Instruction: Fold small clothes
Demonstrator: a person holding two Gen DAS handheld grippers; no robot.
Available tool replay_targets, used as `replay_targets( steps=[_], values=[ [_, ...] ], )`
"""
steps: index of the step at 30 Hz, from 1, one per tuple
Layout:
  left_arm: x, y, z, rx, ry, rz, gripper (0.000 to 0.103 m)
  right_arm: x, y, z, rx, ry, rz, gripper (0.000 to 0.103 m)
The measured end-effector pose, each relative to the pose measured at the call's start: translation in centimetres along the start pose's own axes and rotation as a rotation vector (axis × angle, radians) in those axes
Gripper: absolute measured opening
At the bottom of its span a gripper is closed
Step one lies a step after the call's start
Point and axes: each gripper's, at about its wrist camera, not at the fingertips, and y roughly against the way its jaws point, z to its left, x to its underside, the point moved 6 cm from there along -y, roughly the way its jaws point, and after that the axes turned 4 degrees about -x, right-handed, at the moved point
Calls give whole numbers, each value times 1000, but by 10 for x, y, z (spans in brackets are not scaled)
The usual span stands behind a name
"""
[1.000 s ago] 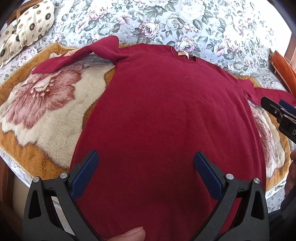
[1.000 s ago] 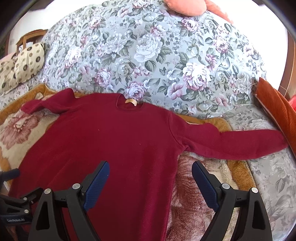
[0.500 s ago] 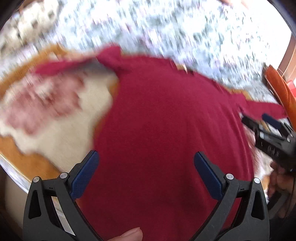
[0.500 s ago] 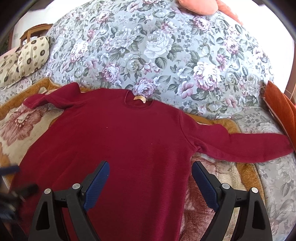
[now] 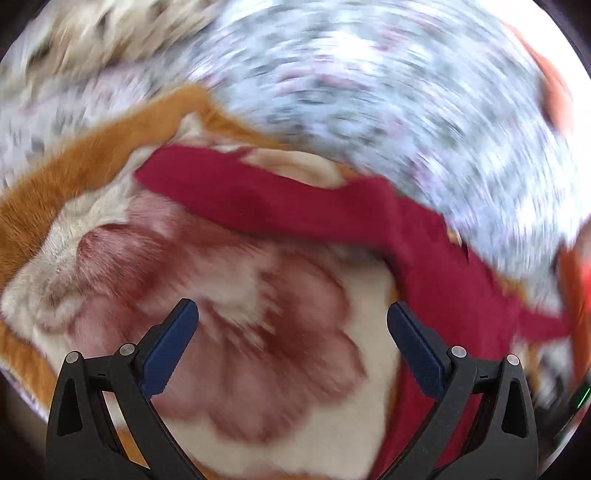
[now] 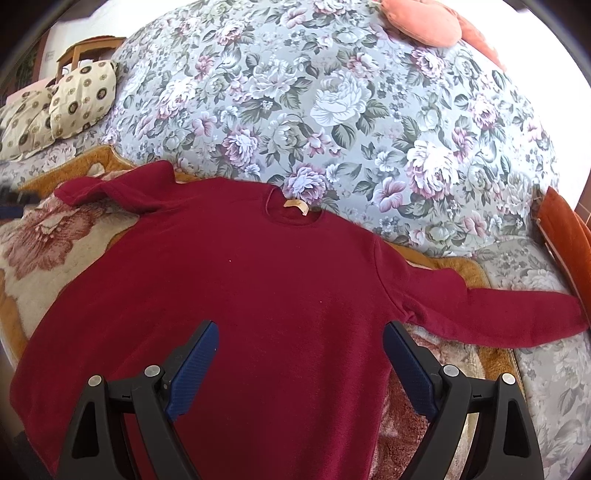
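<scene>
A dark red long-sleeved sweater [image 6: 258, 295] lies flat on a plush flower-patterned blanket [image 6: 48, 243], neck with a tan label [image 6: 295, 206] at the far side. Its right sleeve [image 6: 498, 314] stretches out to the right; its left sleeve [image 5: 258, 199] reaches left and is partly bunched at the shoulder. My right gripper [image 6: 301, 363] hovers open over the lower middle of the sweater's body. My left gripper [image 5: 291, 343] is open above the blanket, left of the body and short of the left sleeve; this view is heavily blurred.
A floral bedspread [image 6: 351, 110] rises behind the sweater. Patterned cushions [image 6: 62, 107] lie at the far left, an orange cushion [image 6: 565, 229] at the right edge and a pink one [image 6: 421, 18] at the top. The blanket has an orange border [image 5: 92, 155].
My left gripper has swung fast to the left, from over the sweater's body to over the blanket near the left sleeve. The right gripper has shifted slightly left over the body.
</scene>
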Motion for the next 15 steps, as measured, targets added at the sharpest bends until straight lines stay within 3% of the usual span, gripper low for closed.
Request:
replay_targets(
  steps=[4, 6, 8, 12, 15],
  values=[
    [-46, -28, 64, 41, 232, 47, 102, -2, -1, 7, 7, 32, -2, 89],
    [-55, -40, 80, 140, 360, 74, 102, -2, -2, 10, 8, 47, -1, 89],
    [-63, -49, 92, 192, 450, 57, 102, -3, -2, 15, 5, 72, -4, 89],
    [-76, -68, 87, 276, 450, 18, 102, -2, -6, 29, 21, 151, -2, 89],
    [-83, -74, 85, 297, 439, -37, 102, -2, -7, 39, 30, 218, -11, 89]
  ],
)
